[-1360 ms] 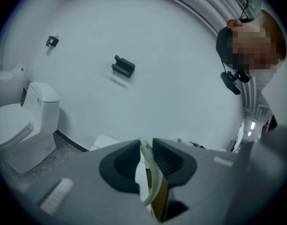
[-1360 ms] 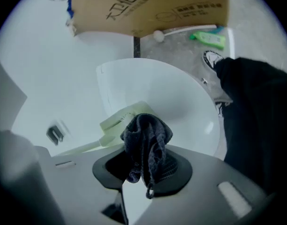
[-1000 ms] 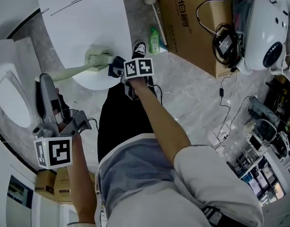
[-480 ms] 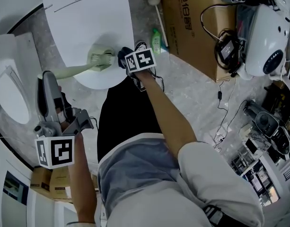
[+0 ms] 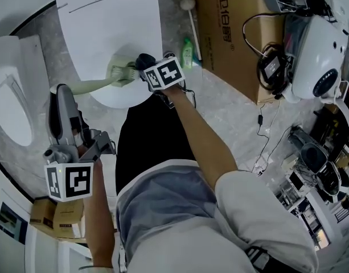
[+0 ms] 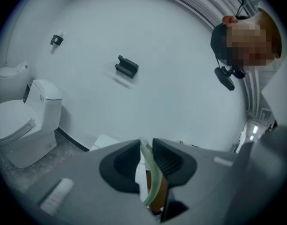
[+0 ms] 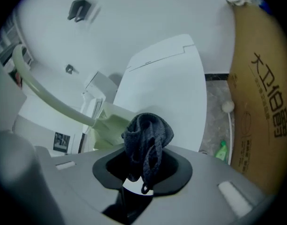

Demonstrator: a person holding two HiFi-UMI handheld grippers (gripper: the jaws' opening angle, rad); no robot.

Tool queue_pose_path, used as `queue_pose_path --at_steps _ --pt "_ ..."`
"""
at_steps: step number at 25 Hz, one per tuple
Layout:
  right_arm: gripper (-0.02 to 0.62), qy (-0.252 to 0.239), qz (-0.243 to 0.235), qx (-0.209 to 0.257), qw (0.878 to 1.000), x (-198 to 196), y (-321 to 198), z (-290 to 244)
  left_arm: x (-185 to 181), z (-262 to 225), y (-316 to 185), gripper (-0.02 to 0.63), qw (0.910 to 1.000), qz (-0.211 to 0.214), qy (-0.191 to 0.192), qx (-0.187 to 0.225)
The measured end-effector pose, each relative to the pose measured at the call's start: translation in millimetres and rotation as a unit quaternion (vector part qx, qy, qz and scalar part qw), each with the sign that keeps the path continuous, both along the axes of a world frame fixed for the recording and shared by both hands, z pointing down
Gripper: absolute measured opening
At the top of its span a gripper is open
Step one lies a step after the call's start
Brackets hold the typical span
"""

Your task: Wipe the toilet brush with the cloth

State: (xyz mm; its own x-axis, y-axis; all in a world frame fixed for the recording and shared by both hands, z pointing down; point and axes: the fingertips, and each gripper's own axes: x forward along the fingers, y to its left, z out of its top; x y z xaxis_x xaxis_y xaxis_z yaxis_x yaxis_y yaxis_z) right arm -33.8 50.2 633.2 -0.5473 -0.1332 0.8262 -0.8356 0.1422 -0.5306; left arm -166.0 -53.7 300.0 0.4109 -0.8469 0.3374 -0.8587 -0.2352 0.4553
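Green and pale, the toilet brush (image 5: 97, 84) hangs in the air over the front of a white toilet (image 5: 106, 27). The left tongs (image 5: 60, 95) pinch the thin end of its handle. In the left gripper view the 2 dark pads are pressed on the green handle (image 6: 150, 172), which runs up between them. The brush's wide head points at the right tongs (image 5: 139, 67).

The right tongs pinch a dark blue cloth (image 7: 147, 137). The cloth is bunched up into a lump and sticks out past the tips, with a little loop hanging down. In the right gripper view the lump sits right in front of the brush's head (image 7: 106, 121). I cannot tell if they touch. From the head view the cloth (image 5: 144, 60) is just beside the head.

Near the right tongs, on the grey floor, stands a small green bottle (image 5: 187, 50) by a big brown cardboard box (image 5: 231, 33).
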Motion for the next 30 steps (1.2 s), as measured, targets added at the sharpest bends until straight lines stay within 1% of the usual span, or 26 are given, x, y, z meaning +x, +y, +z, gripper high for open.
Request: queue_pose_path --at_steps 4,9,13,16,19,24,27,30 --pt "0.103 0.024 -0.076 0.032 0.996 -8 -5 -9 1 -1 0 0.000 1.0000 -0.002 0.005 0.005" --pt "0.103 0.042 -0.155 0.058 0.985 -13 -8 -19 -2 -1 1 0.000 0.9999 -0.006 0.009 0.008" --pt "0.103 0.044 -0.199 0.080 0.976 -18 -9 -30 -3 -2 0 0.000 0.9999 -0.008 0.008 0.007" --pt "0.103 0.052 -0.212 0.105 0.970 -18 -15 -42 -2 -2 0 0.000 0.9999 -0.011 0.009 0.007" --pt "0.103 0.046 -0.211 0.120 0.969 -22 -17 -54 -3 -2 0 0.000 0.9999 -0.013 0.009 0.007" --pt "0.103 0.038 -0.228 0.134 0.964 -35 -18 -70 -1 -3 0 0.000 0.9998 -0.014 0.008 0.007" --pt "0.103 0.026 -0.227 0.145 0.963 -46 -26 -82 -1 -5 1 0.000 0.9998 -0.016 0.008 0.008" --pt "0.103 0.030 -0.231 0.147 0.961 -53 -35 -86 -3 -6 2 0.000 0.9997 -0.019 0.008 0.009"
